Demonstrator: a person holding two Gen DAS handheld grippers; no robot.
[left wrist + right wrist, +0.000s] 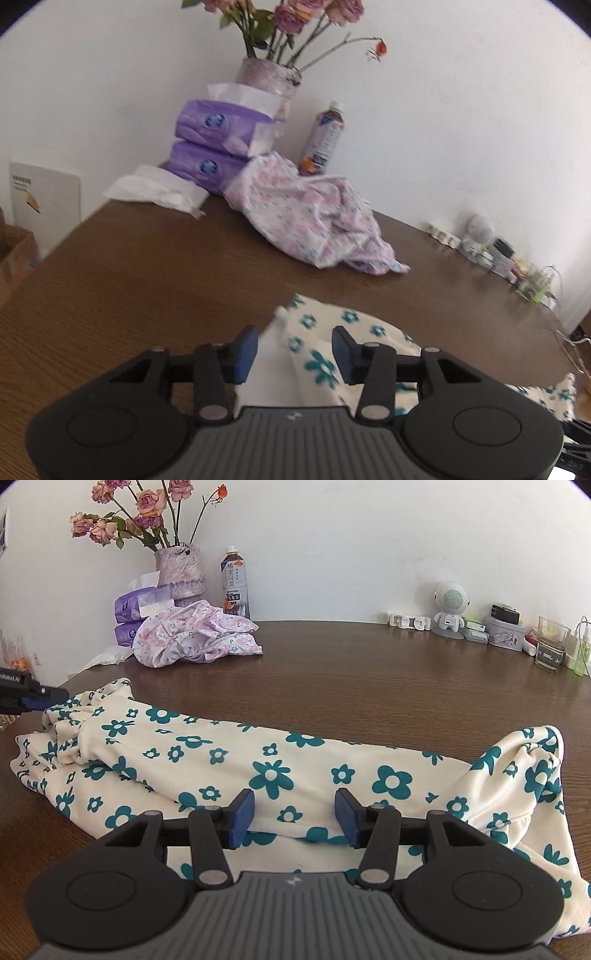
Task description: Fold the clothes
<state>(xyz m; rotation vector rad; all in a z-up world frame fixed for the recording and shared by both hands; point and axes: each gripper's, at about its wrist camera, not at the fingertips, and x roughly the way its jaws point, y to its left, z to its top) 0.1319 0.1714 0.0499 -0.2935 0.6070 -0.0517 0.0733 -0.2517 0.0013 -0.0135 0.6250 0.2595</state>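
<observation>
Cream flowered garment (236, 760) mid-fold on the table (369, 672).
Both grippers, left (294, 354) and right (294, 818), hang parted and empty just above it, placed to pinch an edge.

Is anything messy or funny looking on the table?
Yes. The pink flowered garment lies crumpled in a heap by the purple tissue packs, not folded. Loose white tissue is strewn beside the packs. The cream garment with teal flowers is laid out long, bunched at both ends.
</observation>
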